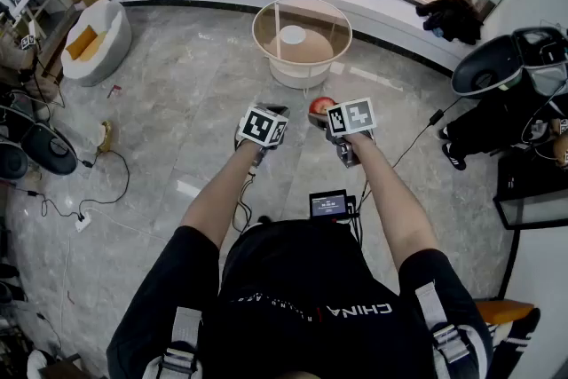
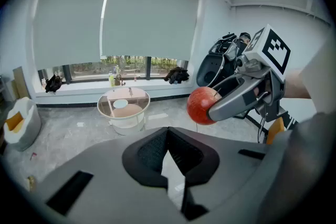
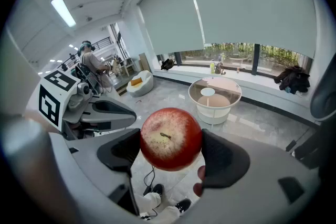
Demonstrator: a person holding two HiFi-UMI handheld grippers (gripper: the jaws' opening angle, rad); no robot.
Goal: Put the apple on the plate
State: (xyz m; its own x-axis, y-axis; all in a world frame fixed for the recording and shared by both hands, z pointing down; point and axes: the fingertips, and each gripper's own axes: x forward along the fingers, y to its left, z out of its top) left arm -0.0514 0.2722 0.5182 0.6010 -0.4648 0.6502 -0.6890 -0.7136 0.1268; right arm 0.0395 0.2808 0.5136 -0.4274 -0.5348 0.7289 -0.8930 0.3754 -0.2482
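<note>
The right hand-held gripper (image 3: 171,150) grasps the red apple (image 3: 170,138) in mid-air, well apart from the white plate (image 1: 293,35) on the round counter (image 1: 343,41). The left hand-held gripper (image 2: 168,131) is clenched, empty.

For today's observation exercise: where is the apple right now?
The right gripper view shows the apple clamped in the right gripper, beside the left gripper, above the floor, short of the round table bearing the plate.

The apple (image 3: 170,139) has smooth, glossy skin (finely speckled round the stem), the right gripper (image 3: 170,159) is matt grey plastic with rough-textured black pads (image 3: 224,157), the floor (image 1: 204,102) polished and stone-like, the table (image 1: 256,35) topped with clear glass.
</note>
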